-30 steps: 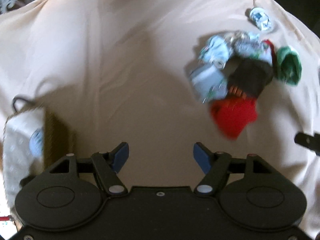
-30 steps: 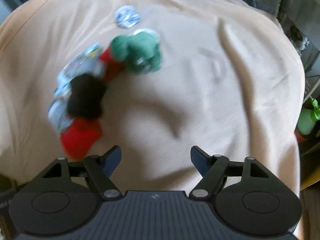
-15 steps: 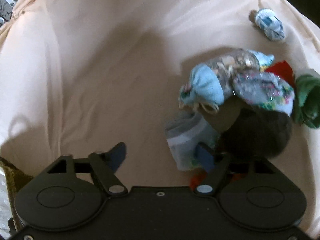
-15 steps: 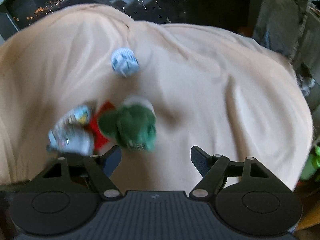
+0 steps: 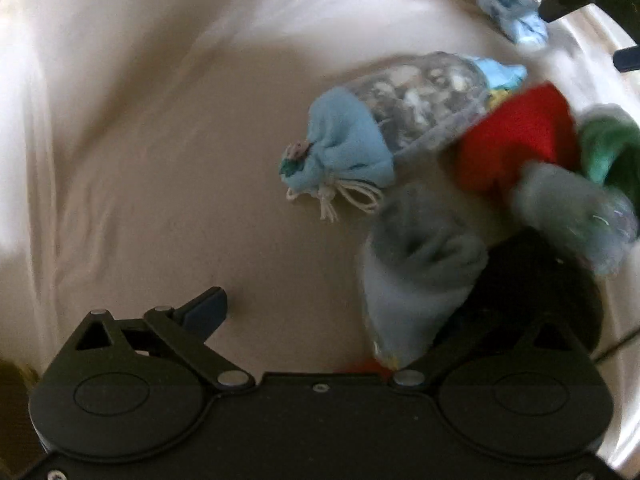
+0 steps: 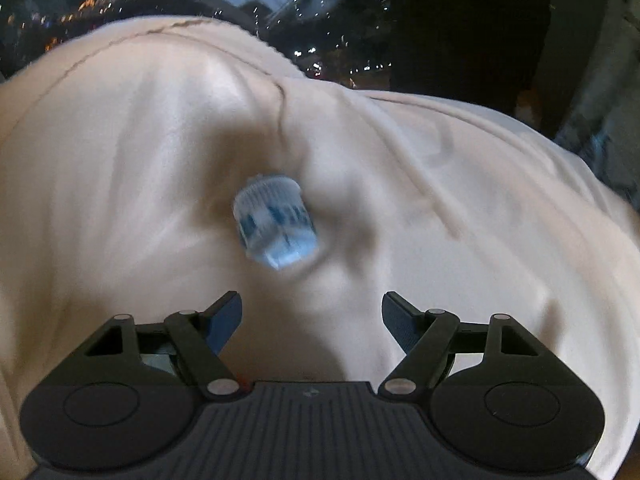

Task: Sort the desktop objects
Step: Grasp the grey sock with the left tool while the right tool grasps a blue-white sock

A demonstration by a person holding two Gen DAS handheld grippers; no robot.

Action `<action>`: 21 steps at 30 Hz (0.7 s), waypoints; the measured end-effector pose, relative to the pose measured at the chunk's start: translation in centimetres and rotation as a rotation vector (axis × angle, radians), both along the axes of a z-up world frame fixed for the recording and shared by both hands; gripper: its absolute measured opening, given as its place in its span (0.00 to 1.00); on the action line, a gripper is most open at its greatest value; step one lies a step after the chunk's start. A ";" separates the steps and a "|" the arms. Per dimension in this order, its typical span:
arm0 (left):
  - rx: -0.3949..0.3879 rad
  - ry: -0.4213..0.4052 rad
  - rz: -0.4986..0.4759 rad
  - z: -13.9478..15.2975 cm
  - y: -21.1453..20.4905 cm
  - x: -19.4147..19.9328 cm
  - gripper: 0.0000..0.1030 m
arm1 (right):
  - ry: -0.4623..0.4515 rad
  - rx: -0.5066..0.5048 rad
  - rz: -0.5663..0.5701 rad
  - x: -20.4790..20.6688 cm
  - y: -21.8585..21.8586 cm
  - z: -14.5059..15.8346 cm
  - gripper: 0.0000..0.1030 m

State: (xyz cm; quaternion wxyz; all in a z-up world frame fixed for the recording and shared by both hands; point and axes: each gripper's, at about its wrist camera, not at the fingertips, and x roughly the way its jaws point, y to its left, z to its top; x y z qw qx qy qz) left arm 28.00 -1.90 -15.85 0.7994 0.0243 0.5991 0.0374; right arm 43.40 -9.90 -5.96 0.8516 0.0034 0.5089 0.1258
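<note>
Evidently both pairs of jaws stand spread and empty. The left gripper (image 5: 304, 312) has its right finger hidden under the grey sock (image 5: 416, 280) at lower right of its view; closing now could drag the tangled pile (image 5: 500, 168) or snag the pouch (image 5: 348, 152). The right gripper (image 6: 312, 320) faces the blue-white roll (image 6: 276, 222) at frame centre; it may slip on the loose cloth (image 6: 120, 160). Half a second ago the green bundle filled that view; now only the roll shows.

sock pile (image 5: 460, 184) nearer, rolled sock (image 6: 276, 222) now centred
</note>
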 end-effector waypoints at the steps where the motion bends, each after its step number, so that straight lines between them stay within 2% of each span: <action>1: -0.003 -0.010 0.001 0.0 0.0 -0.2 0.98 | 0.001 -0.013 0.011 0.8 0.8 -0.3 0.75; 6: -0.040 -0.028 -0.005 0.0 0.7 -0.8 0.98 | 0.002 -0.050 0.018 3.5 3.3 -1.9 0.75; 7: -0.046 -0.025 -0.004 0.0 0.8 -0.8 0.98 | 0.013 -0.052 0.013 3.9 3.6 -2.3 0.69; 8: -0.048 -0.024 -0.004 0.1 0.8 -0.8 0.98 | 0.024 -0.048 0.015 4.2 3.9 -2.7 0.59; 10: -0.045 -0.026 -0.006 0.1 0.7 -1.0 0.98 | 0.052 -0.054 0.012 4.7 4.4 -3.6 0.53; 11: -0.043 -0.029 -0.008 0.2 0.6 -1.1 0.98 | 0.060 -0.082 0.002 4.8 4.7 -4.0 0.43; 12: -0.042 -0.033 -0.010 0.2 0.6 -1.2 0.98 | 0.055 -0.113 -0.007 4.7 4.8 -4.3 0.37; 13: -0.044 -0.036 -0.011 0.2 0.6 -1.3 0.98 | 0.039 -0.121 0.003 4.4 4.9 -4.2 0.35; 14: -0.046 -0.039 -0.011 0.3 0.6 -1.4 0.98 | 0.030 -0.131 0.023 4.1 5.0 -4.1 0.27; 17: -0.051 -0.042 -0.007 0.4 0.6 -1.7 0.98 | 0.031 -0.135 0.067 3.0 4.7 -3.4 0.19; 21: -0.082 -0.020 0.000 0.8 1.1 -1.5 0.96 | 0.059 -0.082 0.033 0.9 1.8 -1.7 0.18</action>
